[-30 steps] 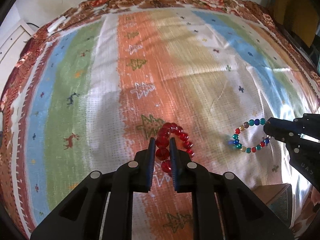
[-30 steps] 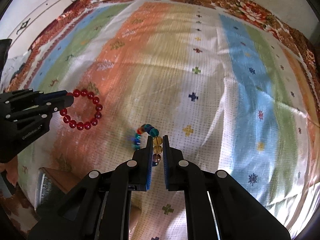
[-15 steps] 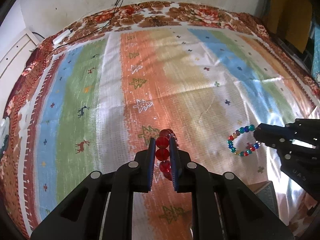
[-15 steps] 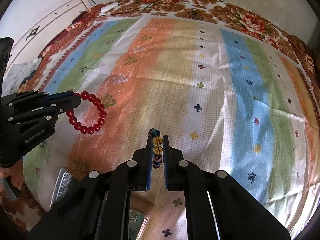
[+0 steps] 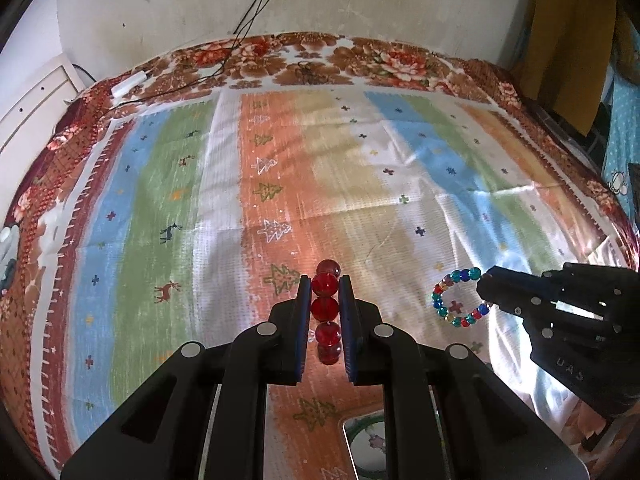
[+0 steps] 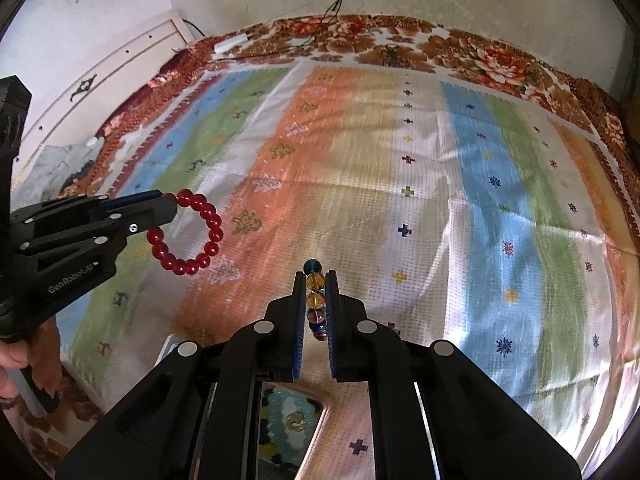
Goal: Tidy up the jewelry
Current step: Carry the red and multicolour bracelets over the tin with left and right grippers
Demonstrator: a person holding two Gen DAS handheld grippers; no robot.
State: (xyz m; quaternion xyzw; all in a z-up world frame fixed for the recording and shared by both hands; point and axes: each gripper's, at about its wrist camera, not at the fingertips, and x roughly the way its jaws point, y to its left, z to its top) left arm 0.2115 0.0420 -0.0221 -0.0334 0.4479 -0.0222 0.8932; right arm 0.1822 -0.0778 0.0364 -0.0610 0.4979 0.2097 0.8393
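Two bead bracelets are held clear of the striped bedspread (image 5: 224, 184), one in each gripper.

The red bracelet (image 5: 327, 308) is clamped between the pads of the left gripper (image 5: 325, 284), its glossy round beads seen edge-on as a column with one bead poking past the tips; from the right wrist view it is seen hanging as a full ring. The multicoloured bracelet (image 6: 315, 304) of small amber, teal, blue and red beads is pinched by the right gripper (image 6: 316, 280), jaws closed on it. Compared with a second ago, both bracelets have been raised off the cloth, more wall is seen, and a patterned box (image 6: 292, 420) has come into view below.
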